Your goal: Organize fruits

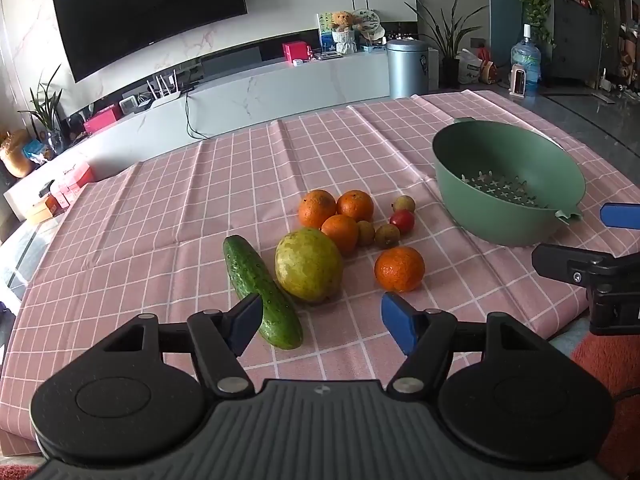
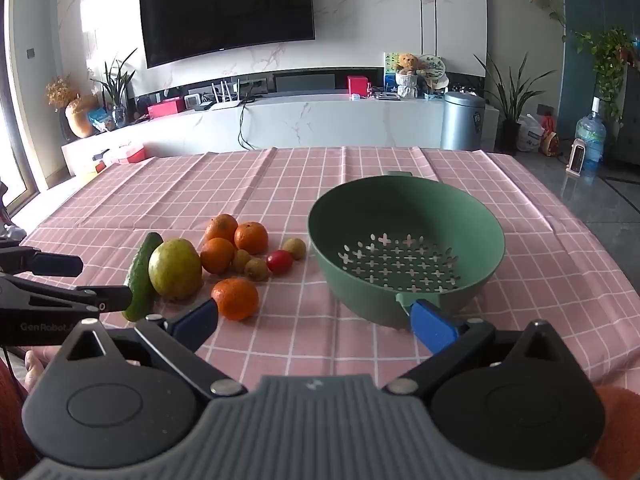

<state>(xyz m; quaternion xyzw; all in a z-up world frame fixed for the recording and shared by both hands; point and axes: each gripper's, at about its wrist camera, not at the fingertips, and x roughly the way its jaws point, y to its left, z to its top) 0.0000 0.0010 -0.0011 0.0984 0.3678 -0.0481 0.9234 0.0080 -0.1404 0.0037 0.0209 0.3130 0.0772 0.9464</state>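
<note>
A heap of fruit lies on the pink checked tablecloth [image 1: 160, 208]: a cucumber [image 1: 262, 292], a large green-yellow mango [image 1: 308, 266], several oranges with one [image 1: 399, 269] apart at the front, small brown fruits [image 1: 387, 236] and a red tomato [image 1: 402, 221]. An empty green colander bowl [image 1: 508, 184] stands to their right. My left gripper [image 1: 322, 322] hovers open just short of the cucumber and mango, holding nothing. My right gripper [image 2: 316, 326] is open too, its right fingertip near the colander bowl [image 2: 406, 248] rim, the lone orange [image 2: 235, 298] by its left fingertip.
The other gripper shows at each view's edge: the right gripper's fingers [image 1: 576, 268] and the left gripper's fingers [image 2: 56, 266]. Beyond the table's far edge stand a white TV bench [image 2: 320, 120], a grey bin [image 2: 462, 120] and plants. Bare cloth lies left of the fruit.
</note>
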